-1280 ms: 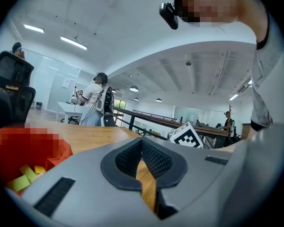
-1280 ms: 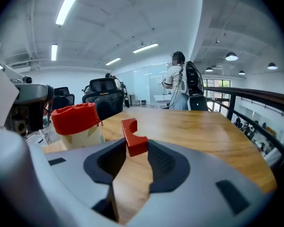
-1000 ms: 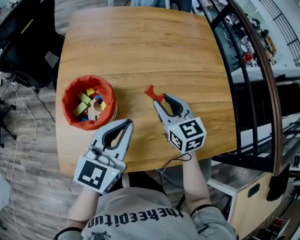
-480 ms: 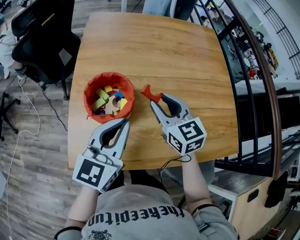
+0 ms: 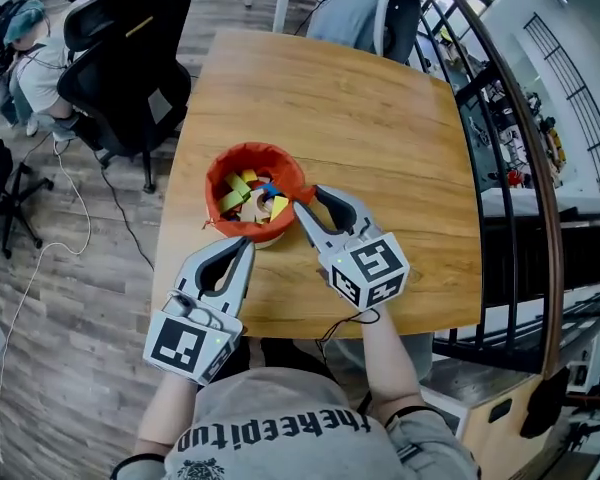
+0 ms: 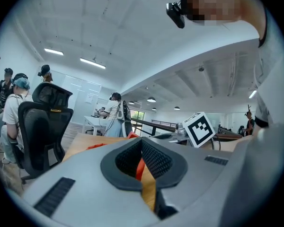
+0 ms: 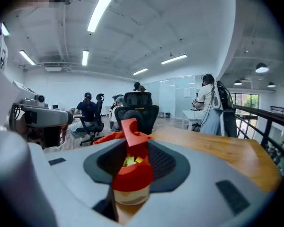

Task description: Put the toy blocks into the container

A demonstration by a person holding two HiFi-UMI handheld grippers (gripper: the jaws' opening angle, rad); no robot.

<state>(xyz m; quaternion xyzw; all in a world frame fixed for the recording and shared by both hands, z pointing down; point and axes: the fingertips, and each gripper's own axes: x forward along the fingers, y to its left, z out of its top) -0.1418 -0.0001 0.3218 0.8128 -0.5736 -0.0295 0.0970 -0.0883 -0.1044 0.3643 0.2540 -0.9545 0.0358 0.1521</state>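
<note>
Red-orange fabric container (image 5: 220, 168), upright, open top, multicolour blocks (image 5: 252, 198) piled inside, 1 red block (image 7: 129, 129) gripped upright at its rim

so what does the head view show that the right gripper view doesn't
Only the head view: the person's shirt, and the right gripper from above with its marker cube, its tip at the container rim. Only the right gripper view: the ceiling lights. Both: the red block held in its jaws, the blocks in the container, the table.
</note>
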